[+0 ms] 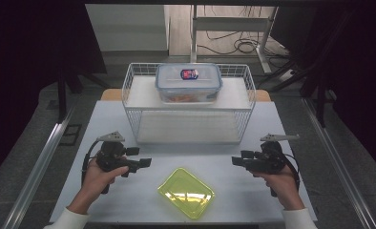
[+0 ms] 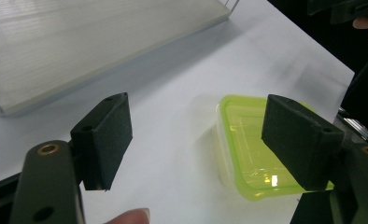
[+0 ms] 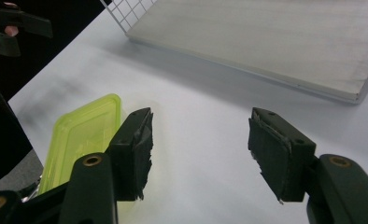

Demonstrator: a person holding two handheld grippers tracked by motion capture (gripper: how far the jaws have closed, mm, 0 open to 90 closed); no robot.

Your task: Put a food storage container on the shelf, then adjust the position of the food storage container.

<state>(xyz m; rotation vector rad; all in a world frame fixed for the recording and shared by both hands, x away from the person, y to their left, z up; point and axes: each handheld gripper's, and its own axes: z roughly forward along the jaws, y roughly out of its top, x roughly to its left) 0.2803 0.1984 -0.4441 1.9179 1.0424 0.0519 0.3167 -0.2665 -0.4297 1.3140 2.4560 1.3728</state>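
1. Yellow-green lid (image 1: pixel 186 192): translucent, rectangular with rounded corners, flat on the white table (image 1: pixel 105 119).
2. It lies between left gripper (image 1: pixel 146 162) and right gripper (image 1: pixel 235 161), untouched; both jaws gape, empty.

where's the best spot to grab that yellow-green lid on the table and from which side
Probably by a rim edge. The yellow-green lid lies flat on the white table, turned diagonally, so there is nothing tall to pinch. Its raised lip gives the jaws a hold if one slips under. The left gripper, open, could come in low from the lid's left corner; the right gripper is farther.
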